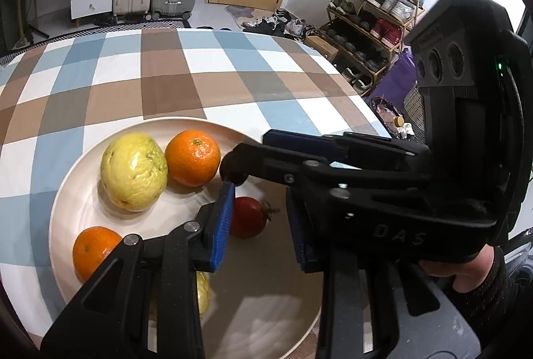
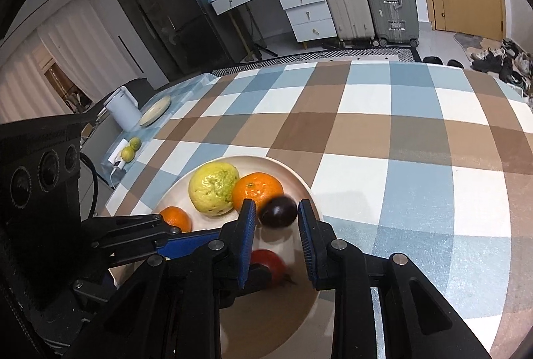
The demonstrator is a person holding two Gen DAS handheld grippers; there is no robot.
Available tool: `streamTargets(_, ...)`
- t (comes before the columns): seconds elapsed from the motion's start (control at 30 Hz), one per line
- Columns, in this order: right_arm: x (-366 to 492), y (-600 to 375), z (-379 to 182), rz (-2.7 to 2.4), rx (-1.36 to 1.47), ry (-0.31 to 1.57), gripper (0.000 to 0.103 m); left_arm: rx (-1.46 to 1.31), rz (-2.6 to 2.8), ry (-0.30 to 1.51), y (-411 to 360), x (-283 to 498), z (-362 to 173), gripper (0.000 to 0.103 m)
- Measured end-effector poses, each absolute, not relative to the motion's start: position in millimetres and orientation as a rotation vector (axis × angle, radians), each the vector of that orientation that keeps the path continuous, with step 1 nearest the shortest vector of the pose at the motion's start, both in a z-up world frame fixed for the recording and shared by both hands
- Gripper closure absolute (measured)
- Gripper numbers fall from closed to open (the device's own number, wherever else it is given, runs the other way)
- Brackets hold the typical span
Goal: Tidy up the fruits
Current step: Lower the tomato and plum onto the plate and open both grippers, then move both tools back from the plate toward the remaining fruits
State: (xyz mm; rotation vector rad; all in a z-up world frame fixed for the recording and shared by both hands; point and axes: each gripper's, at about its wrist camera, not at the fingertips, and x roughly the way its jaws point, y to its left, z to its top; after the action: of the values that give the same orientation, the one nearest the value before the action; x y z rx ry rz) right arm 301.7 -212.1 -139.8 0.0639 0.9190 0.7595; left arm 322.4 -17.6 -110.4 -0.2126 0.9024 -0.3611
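Plum (image 2: 278, 211) sits at centre frame on plate (image 2: 299, 182), beside orange (image 2: 257, 191); right gripper (image 2: 277, 245) jaws spread, straddling it, no contact; left gripper (image 1: 260, 225) likewise spread over tomato (image 1: 248, 217). Plum probably light, smooth, soft-skinned; grip gently across its middle.

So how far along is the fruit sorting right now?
Mostly done: the plate already holds a yellow-green fruit, two oranges and a red fruit. In hand: the dark fruit sits between the open fingers of the right gripper, at the plate's rim, apparently just released. The left gripper is open over the plate. Two small green fruits remain at the far edge.
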Motion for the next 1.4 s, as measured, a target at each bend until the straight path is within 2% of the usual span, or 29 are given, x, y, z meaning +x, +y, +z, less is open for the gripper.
streamTargets(0.1, 300.3, -217.5, -137.5, 0.758, 0.088, 0.912, 0.062, -0.207, -0.357, 0.895, -15.1, 316.7, -106.1, 0.075)
streamTargets(0.17, 298.1, -223.0, -133.3, 0.75, 0.103, 0.902, 0.062, -0.195, -0.356, 0.891, -14.8, 312.0, -101.2, 0.074)
streamTargets(0.27, 288.0, -234.1, -121.0, 0.748, 0.137, 0.863, 0.06, -0.174, -0.346, 0.859, -12.7, 299.1, -90.7, 0.061)
streamTargets(0.3, 284.4, -237.2, -117.3, 0.744, 0.145, 0.852, 0.056, -0.175, -0.344, 0.847, -11.4, 294.6, -86.9, 0.056)
streamTargets(0.43, 256.4, -254.4, -95.3, 0.734, 0.178, 0.785, 0.053, -0.166, -0.325, 0.798, -7.1, 272.6, -68.1, 0.05)
streamTargets(0.47, 247.8, -258.4, -90.1, 0.724, 0.178, 0.768, 0.05, -0.161, -0.317, 0.784, -6.2, 266.2, -63.1, 0.045)
streamTargets(0.5, 240.6, -261.6, -86.2, 0.716, 0.179, 0.753, 0.041, -0.152, -0.299, 0.769, -5.3, 259.0, -57.6, 0.033)
streamTargets(0.53, 230.6, -266.4, -81.2, 0.706, 0.187, 0.733, 0.034, -0.143, -0.272, 0.752, -3.8, 252.0, -52.5, 0.027)
streamTargets(0.57, 221.5, -271.2, -76.3, 0.697, 0.195, 0.713, 0.02, -0.138, -0.254, 0.72, -1.9, 242.1, -46.1, 0.021)
streamTargets(0.6, 212.3, -275.5, -71.8, 0.688, 0.201, 0.687, 0.012, -0.135, -0.249, 0.697, -0.4, 233.3, -40.5, 0.02)
streamTargets(0.7, 178.6, -289.7, -57.7, 0.656, 0.211, 0.591, 0.002, -0.096, -0.217, 0.662, 1.4, 208.5, -26.3, 0.018)
streamTargets(0.77, 162.3, -298.5, -52.9, 0.638, 0.233, 0.559, 0.001, -0.079, -0.206, 0.645, 1.8, 192.6, -19.3, 0.016)
streamTargets(0.87, 139.8, -307.9, -49.4, 0.614, 0.247, 0.544, 0.0, -0.073, -0.191, 0.624, 4.0, 173.0, -13.5, 0.001)
streamTargets(1.1, 96.1, -310.8, -52.8, 0.568, 0.207, 0.524, 0.0, -0.127, -0.139, 0.62, 20.2, 126.3, -16.4, 0.001)
streamTargets(1.4, 56.8, -296.8, -76.6, 0.542, 0.173, 0.53, 0.0, -0.163, -0.11, 0.681, 28.4, 86.0, -55.7, 0.001)
